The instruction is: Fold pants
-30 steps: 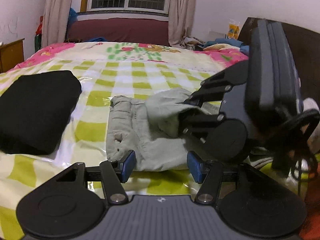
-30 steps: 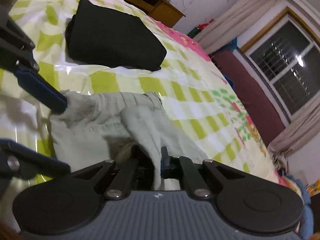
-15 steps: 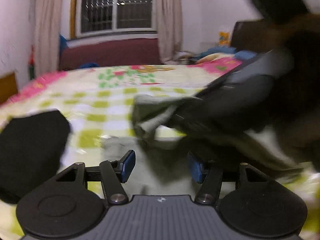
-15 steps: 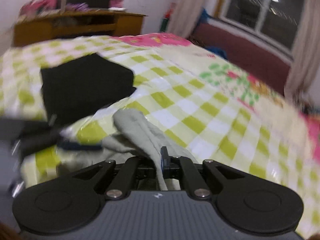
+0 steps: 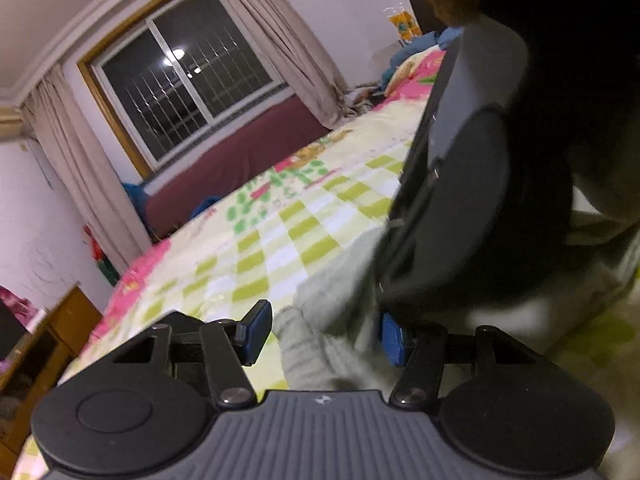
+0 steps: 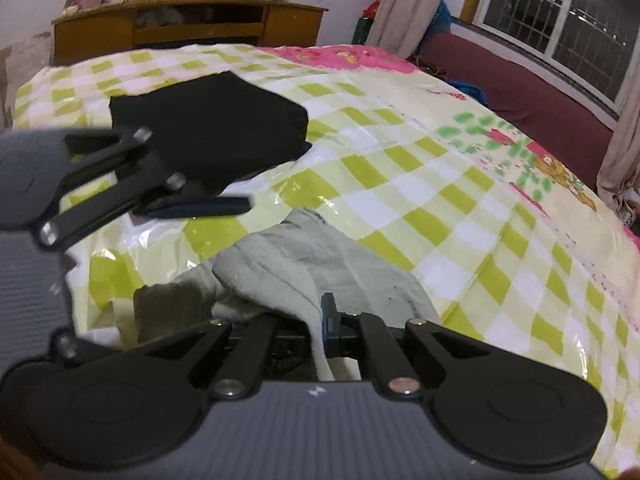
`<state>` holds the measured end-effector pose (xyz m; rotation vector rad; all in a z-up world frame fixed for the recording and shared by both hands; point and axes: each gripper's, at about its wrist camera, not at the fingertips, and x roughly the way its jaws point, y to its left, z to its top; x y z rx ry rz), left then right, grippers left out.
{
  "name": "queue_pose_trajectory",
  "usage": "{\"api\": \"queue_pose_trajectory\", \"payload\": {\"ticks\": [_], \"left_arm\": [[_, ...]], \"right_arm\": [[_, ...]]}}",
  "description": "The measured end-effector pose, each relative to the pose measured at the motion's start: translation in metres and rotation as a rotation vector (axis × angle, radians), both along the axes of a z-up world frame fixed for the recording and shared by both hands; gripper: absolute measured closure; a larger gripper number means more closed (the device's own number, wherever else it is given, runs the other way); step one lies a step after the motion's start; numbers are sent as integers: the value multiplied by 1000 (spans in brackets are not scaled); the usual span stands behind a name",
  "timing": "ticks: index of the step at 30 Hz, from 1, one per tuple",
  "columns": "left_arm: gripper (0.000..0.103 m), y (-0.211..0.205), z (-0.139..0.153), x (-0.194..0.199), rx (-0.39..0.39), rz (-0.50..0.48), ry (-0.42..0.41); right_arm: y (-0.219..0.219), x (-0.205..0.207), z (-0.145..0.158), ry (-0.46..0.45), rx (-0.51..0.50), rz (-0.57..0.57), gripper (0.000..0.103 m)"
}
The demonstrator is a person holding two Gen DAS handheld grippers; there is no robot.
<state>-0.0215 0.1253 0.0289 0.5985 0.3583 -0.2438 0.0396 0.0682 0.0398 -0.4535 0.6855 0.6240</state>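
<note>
Folded black garment (image 6: 208,136) lies at far left of the checked bedspread (image 6: 460,208), apart from the pants. Left gripper (image 5: 322,334) hangs with blue pads (image 5: 256,332) spread wide, nothing clamped; grey-green pants (image 6: 304,264) bunch on the bedspread between and beyond them. Right gripper (image 6: 322,320) sits clenched on a raised fold of the pants, cloth draped over its fingers. Wooden desk (image 6: 188,24) stands behind; barred window (image 6: 560,20) at far right.

Folded black garment (image 6: 208,136) on checkered bedspread (image 6: 460,216); wooden desk (image 6: 188,26) behind.
</note>
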Motion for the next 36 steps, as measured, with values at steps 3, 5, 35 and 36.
{"api": "queue_pose_trajectory", "payload": {"ticks": [3,5,35,36], "left_arm": [[75,-3,-2,5,21,6,2],[76,2,-1,7,-5,7,25],[78,36,-44,-11,133,99,97],[78,37,-44,-13,136,102,107]], "right_arm": [[0,2,-2,9,0,-3,98],[1,-2,-2,-12,-17,23,98],[-136,-23,-11,77,76,-320,63],[-153,-21,-12,89,79,-385,63]]}}
